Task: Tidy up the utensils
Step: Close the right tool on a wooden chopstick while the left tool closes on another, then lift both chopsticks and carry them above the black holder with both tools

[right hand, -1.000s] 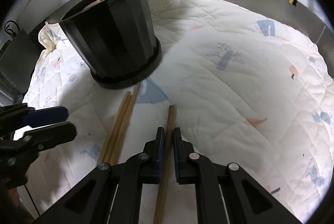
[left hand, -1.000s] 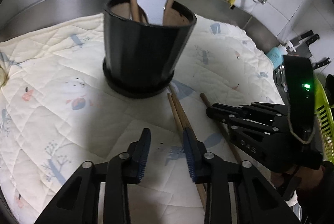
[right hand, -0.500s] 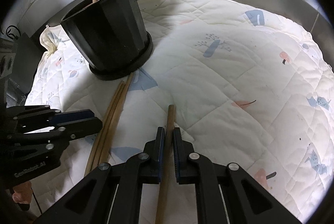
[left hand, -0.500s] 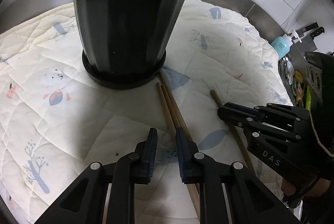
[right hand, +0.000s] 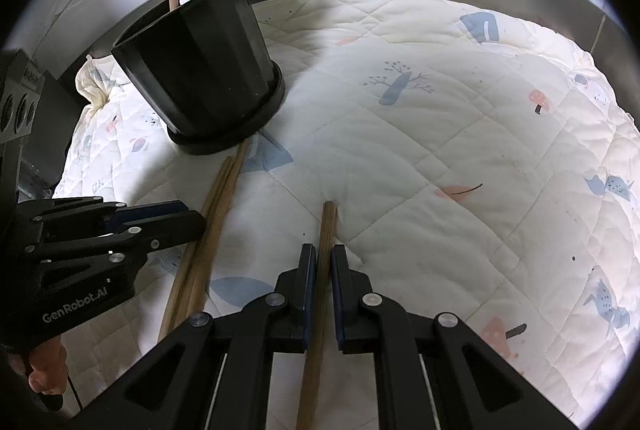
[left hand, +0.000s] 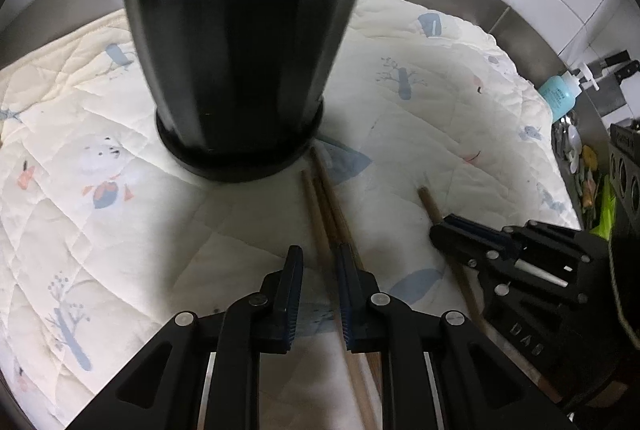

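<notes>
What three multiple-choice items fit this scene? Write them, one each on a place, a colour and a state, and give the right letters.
1. The pot stands:
A. in a basket
B. on the quilted cloth
C. on bare steel

2. The pot is:
A. black
B. white
C. green

3. The right gripper is:
A. open and empty
B. shut on a fork
C. shut on a chopstick

Answers:
1 B: the pot's base sits on the printed quilt.
2 A: its wall and base ring are glossy black.
3 C: both pads press against one wooden stick that runs between them.
</notes>
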Demonstrator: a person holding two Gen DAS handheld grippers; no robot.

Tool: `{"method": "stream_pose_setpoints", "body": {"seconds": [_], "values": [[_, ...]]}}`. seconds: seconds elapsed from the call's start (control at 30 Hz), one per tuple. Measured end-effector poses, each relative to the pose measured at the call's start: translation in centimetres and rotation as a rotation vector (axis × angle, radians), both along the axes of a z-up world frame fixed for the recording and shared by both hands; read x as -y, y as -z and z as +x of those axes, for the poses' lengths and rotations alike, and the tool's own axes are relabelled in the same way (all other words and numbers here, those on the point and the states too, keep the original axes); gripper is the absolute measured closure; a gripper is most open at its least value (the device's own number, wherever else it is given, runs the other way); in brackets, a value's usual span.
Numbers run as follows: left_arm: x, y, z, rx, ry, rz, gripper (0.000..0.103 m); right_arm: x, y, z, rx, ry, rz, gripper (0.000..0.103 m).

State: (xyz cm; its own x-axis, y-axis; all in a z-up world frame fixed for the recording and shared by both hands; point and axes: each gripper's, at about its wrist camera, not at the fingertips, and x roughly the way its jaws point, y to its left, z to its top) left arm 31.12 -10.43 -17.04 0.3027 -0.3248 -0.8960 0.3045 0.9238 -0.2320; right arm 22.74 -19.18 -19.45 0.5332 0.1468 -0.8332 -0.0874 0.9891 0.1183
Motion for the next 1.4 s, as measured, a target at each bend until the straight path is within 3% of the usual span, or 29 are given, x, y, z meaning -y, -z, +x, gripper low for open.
{"method": "stream_pose_setpoints", "body": {"seconds": [0.27, 0.47, 0.97, 1.17, 1.4], "values": [[0.4, 0.3, 0.1, 0.014, 0.01, 0.04, 0.095, 0.2, -0.1, 0.0, -0.002, 0.0, 0.011, 0.093], [0.8, 0.4, 0.0, 0.028, 0.027, 0.059, 0.095, 0.2, -0.1, 0.1, -0.002, -0.004, 0.015, 0.093], [-0.5, 0.4, 0.4, 0.018, 0.001, -0.016, 0.096, 0.3, -0.4, 0.9, -0.007, 0.001, 0.036, 0.093], [-1.2, -1.2, -0.4, 0.054, -0.001, -0.064, 0.097, 0.8, -1.2, -0.2, 0.026, 0.001, 0.054, 0.093], [-2.6, -4.9, -2.2, 0.13, -0.003, -0.105, 0.097, 1.0, -4.1, -1.6, 0.116, -0.026, 0.06, 0.093]]}}
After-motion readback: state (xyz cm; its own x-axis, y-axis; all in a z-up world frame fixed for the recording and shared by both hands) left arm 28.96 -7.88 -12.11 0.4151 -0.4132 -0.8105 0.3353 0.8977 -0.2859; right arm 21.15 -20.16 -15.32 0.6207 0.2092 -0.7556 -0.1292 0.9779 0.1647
